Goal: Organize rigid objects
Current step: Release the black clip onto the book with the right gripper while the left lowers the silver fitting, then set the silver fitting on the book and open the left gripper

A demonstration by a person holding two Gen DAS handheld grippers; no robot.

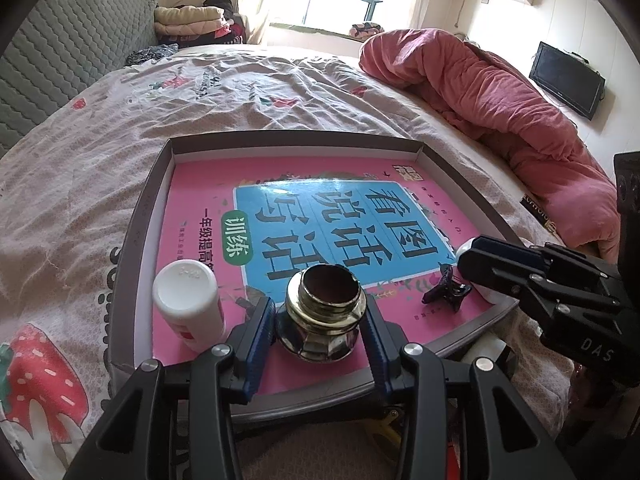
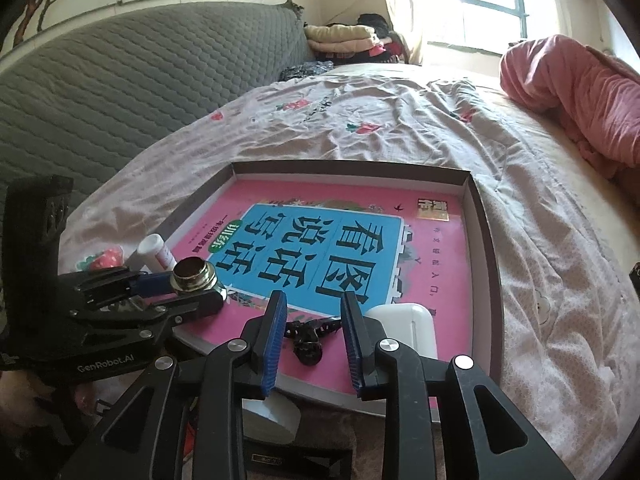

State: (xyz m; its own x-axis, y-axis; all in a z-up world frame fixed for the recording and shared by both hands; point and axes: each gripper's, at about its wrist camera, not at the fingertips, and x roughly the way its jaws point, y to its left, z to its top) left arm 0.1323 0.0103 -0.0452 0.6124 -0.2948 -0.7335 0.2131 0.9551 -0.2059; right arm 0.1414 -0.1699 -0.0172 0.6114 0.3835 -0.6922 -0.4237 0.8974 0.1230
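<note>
While the whole setup sits on a bed, everything that matters is inside a shallow grey tray [image 1: 132,248] with a pink workbook [image 1: 200,184] lying flat in it, blue title panel facing up. Left gripper [image 1: 320,322] has its blue-padded fingers either side of a shiny metal threaded fitting [image 1: 322,312], a chunky thing with a hex base and an open top, standing upright on the book near the tray's near edge. The pads look right up against its sides, but I honestly can't tell whether they're pressing on it or just flanking it. From the right wrist view the same fitting [image 2: 196,278] sits at the tip of that gripper, still planted on the book.

Just left of the fitting, a small white plastic bottle [image 1: 186,304] with a red-printed label stands upright near the tray's near left corner, close to the left finger but not touching it as far as I can see.

Right gripper [image 2: 314,328] is partly open with nothing held. Between its fingers, a bit further ahead, lies a small dark hair clip [image 2: 308,338] on the pink cover, near the tray's near edge. Beside the right finger is a white rectangular case [image 2: 408,328], flat on the book towards the near right corner.

Over on the right side of the bed there's a bunched-up pink quilt [image 1: 492,92], well apart from the tray.
</note>
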